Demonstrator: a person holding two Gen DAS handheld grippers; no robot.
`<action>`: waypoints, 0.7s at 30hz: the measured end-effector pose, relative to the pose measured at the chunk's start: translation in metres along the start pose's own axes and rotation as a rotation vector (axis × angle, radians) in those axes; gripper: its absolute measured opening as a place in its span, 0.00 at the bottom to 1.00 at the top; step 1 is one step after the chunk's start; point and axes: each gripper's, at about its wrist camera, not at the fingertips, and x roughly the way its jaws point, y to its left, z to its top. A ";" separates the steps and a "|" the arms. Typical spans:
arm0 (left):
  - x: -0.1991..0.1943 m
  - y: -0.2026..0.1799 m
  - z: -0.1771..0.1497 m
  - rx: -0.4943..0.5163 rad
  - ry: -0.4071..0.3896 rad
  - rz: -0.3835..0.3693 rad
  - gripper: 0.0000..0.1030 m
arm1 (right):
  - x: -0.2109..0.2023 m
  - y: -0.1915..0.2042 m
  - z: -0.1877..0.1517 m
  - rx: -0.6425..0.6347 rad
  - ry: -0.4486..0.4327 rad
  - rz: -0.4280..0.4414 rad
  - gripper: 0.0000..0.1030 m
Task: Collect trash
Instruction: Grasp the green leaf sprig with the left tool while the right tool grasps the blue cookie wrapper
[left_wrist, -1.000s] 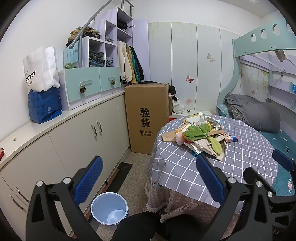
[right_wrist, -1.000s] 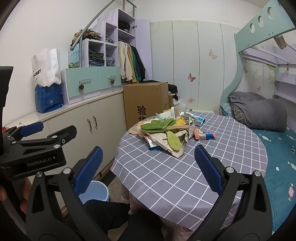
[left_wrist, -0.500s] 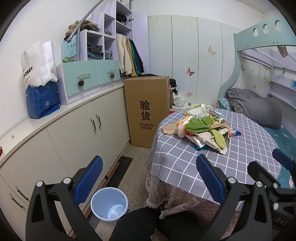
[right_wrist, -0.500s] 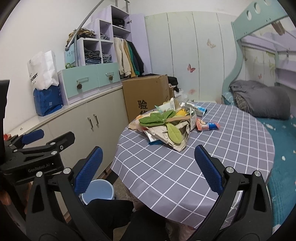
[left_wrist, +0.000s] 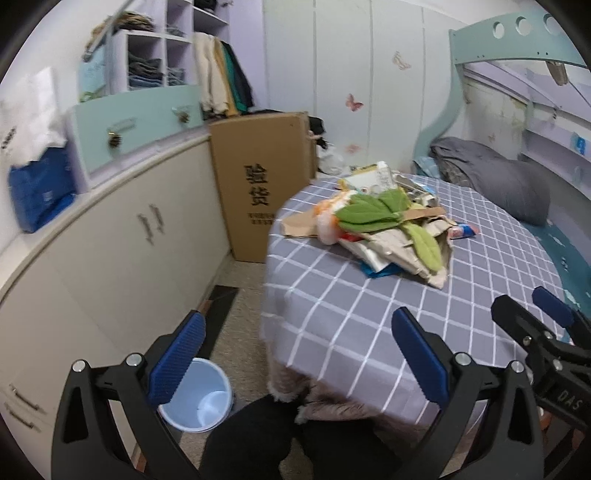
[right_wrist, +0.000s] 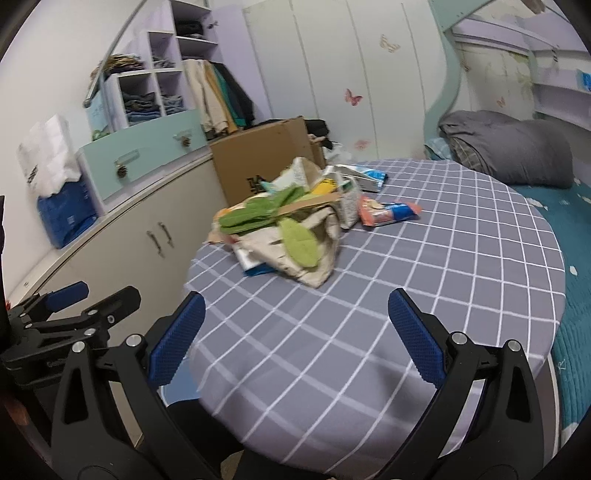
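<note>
A heap of trash (right_wrist: 280, 229) — wrappers, paper, green leaves — lies on the round checked table (right_wrist: 424, 295), toward its far left side. On the floor beside the table stands a pale blue bin (left_wrist: 197, 400). Left gripper (left_wrist: 299, 354) and right gripper (right_wrist: 295, 332) both hang spread wide, holding nothing.

I see a round surface (right_wrist: 424, 295) in grey checked cloth | trash pile (right_wrist: 284, 232) of paper, wrappers and green leaves near its far left edge | orange-blue snack wrapper (right_wrist: 388, 213) just beside the pile | floor (left_wrist: 236, 332): pale blue bin (left_wrist: 197, 400) by the surface's near left edge
</note>
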 end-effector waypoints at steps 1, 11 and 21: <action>0.007 -0.004 0.005 0.011 0.005 -0.024 0.96 | 0.003 -0.004 0.002 0.007 0.000 -0.009 0.94; 0.074 -0.063 0.066 0.146 0.028 -0.176 0.91 | 0.043 -0.065 0.042 0.066 0.008 -0.097 0.94; 0.150 -0.103 0.092 0.212 0.139 -0.201 0.50 | 0.075 -0.105 0.056 0.124 0.086 -0.079 0.94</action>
